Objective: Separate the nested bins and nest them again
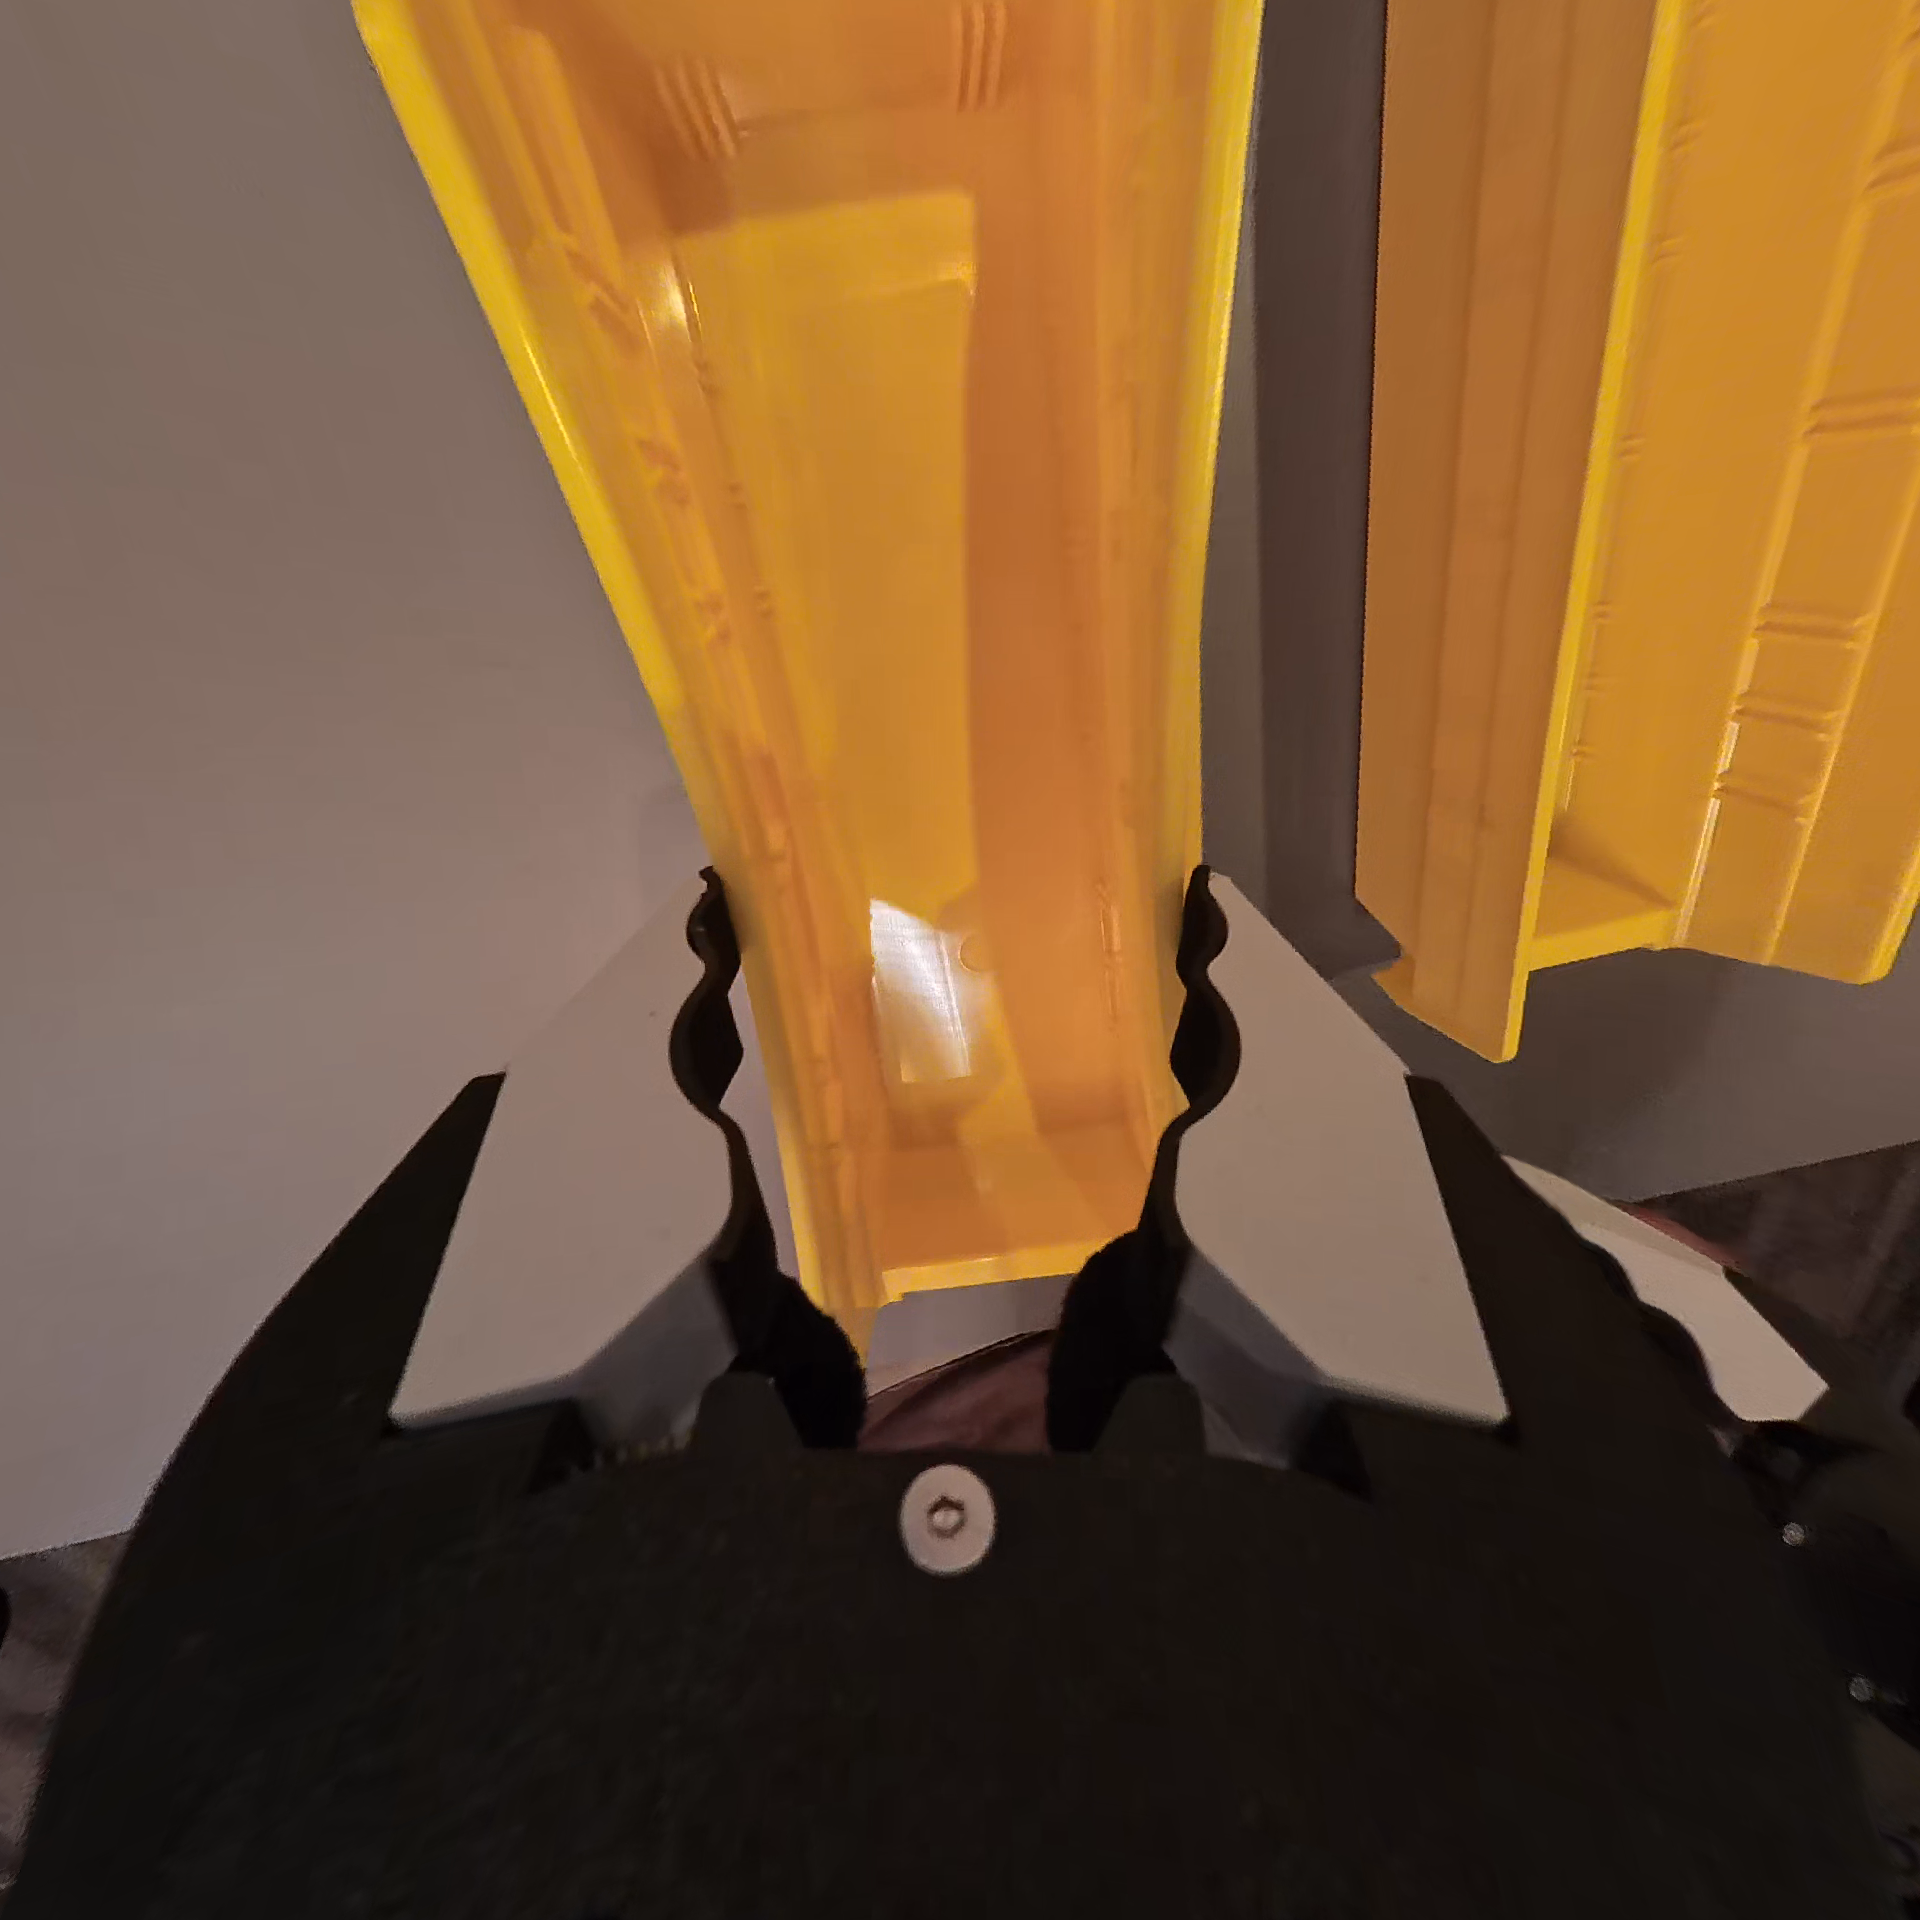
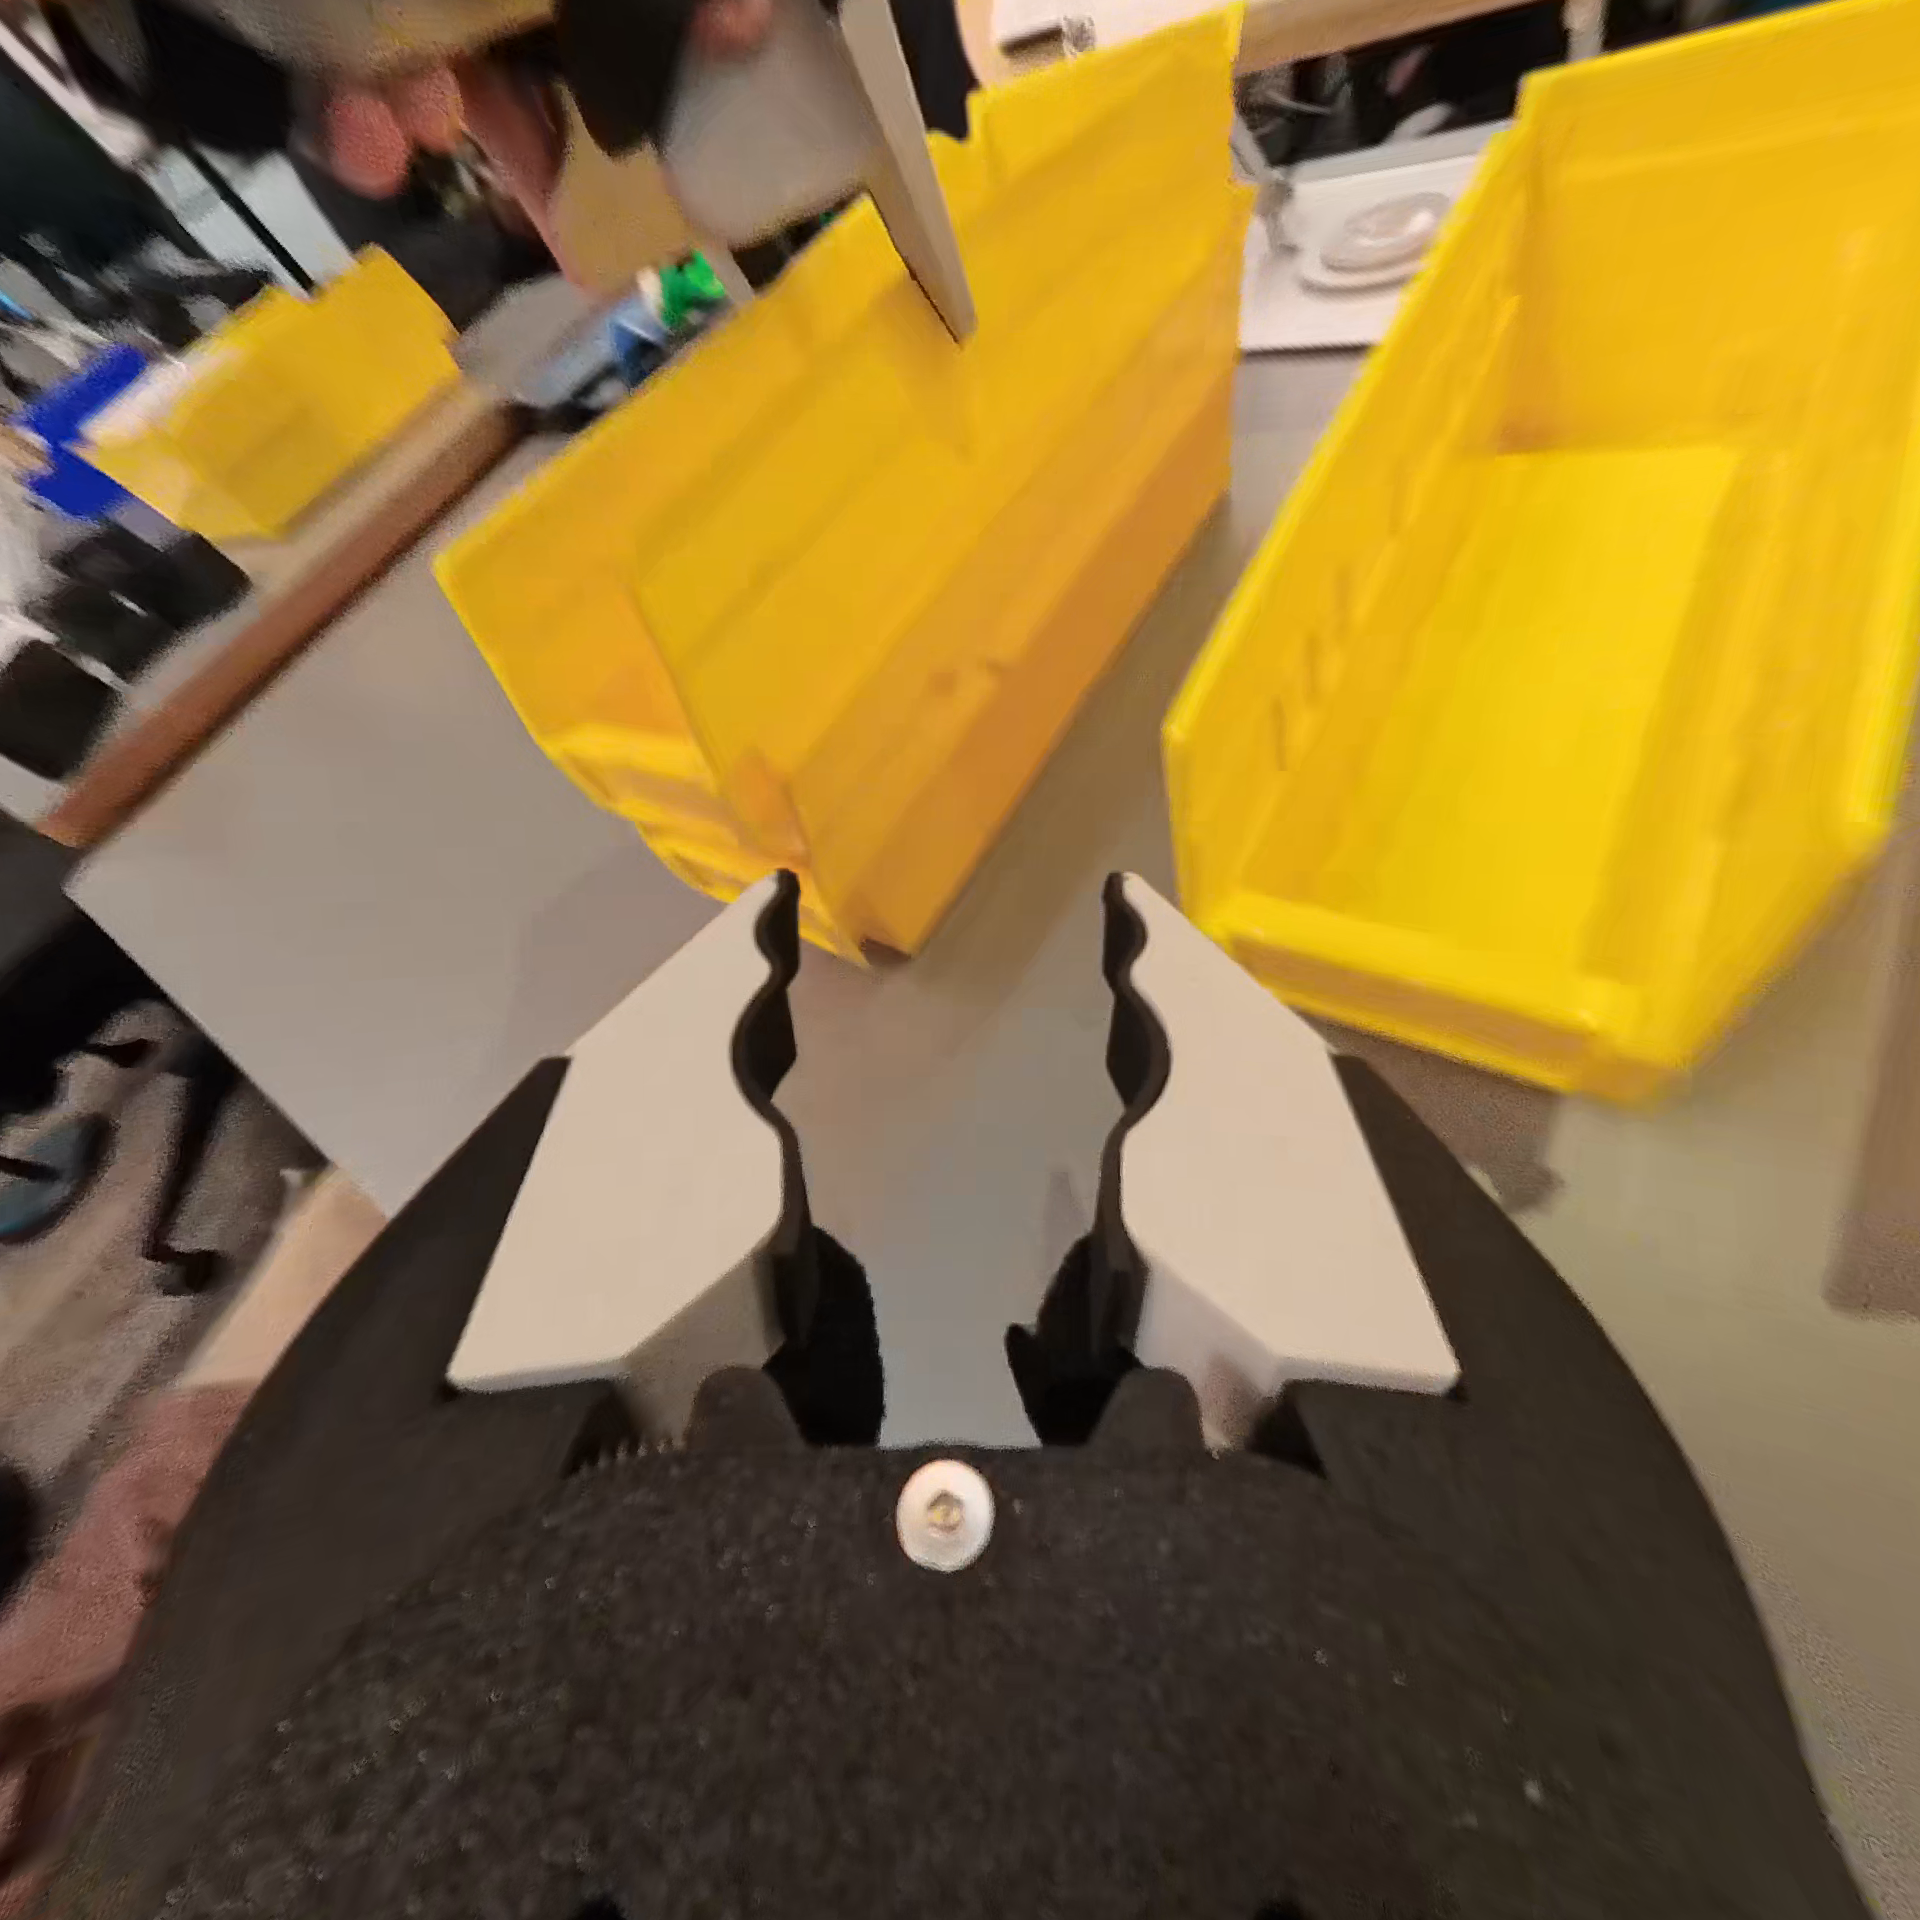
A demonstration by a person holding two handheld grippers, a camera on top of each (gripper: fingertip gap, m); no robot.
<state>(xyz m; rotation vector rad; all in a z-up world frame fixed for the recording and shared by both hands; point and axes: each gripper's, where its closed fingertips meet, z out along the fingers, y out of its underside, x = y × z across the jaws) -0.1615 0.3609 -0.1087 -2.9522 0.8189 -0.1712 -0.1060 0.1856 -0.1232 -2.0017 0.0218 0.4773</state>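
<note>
My left gripper (image 1: 951,894) is shut on a yellow bin (image 1: 883,520), one finger on the outside of each long wall near the bin's end. In the right wrist view this bin (image 2: 883,623) is tilted, its low corner at or just above the grey table (image 2: 364,883), with the left gripper (image 2: 831,281) coming in from above. A second yellow bin (image 2: 1558,675) stands open side up on the table to its right, apart from it; it also shows in the left wrist view (image 1: 1662,520). My right gripper (image 2: 951,894) is open and empty, just in front of the tilted bin's low corner.
A third yellow bin (image 2: 291,416) sits on another wooden-edged surface at the far left, with a blue box (image 2: 83,436) beside it. A person's hand (image 2: 416,114) is behind the left gripper. The table's left edge drops to the floor.
</note>
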